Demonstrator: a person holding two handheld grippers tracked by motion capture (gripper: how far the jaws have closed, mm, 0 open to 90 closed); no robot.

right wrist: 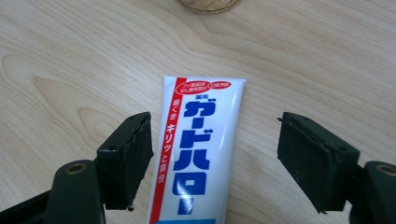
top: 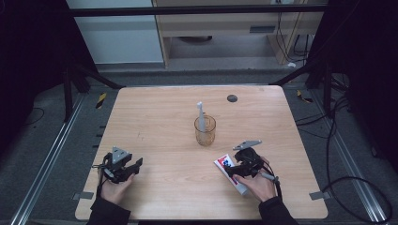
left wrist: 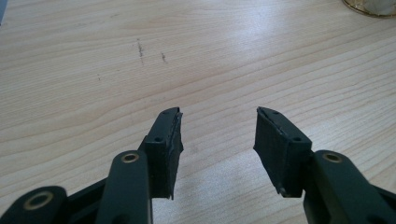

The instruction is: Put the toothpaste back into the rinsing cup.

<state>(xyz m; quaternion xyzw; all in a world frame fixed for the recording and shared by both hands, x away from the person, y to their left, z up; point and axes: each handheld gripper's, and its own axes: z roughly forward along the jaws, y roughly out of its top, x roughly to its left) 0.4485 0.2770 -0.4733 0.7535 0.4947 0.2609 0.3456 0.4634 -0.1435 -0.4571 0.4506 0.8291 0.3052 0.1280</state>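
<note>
Your right gripper (right wrist: pixel 212 154) has its jaws spread astride a toothpaste tube (right wrist: pixel 198 149) lettered in blue Japanese, pads clear. Your left gripper (left wrist: pixel 217 149) jaws gape over bare table (left wrist: pixel 93 70). The glass cup (top: pixel 205 130) holds a toothbrush (top: pixel 200 115).

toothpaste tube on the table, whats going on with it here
A person sits at a wooden table with a gripper in each hand. The right gripper is lowered over a white toothpaste tube lying flat near the table's front edge; its jaws stand open on either side of the tube, not pressing on it. The left gripper is open over bare wood, holding nothing. Farther back, a glass cup stands upright with a toothbrush in it.
</note>
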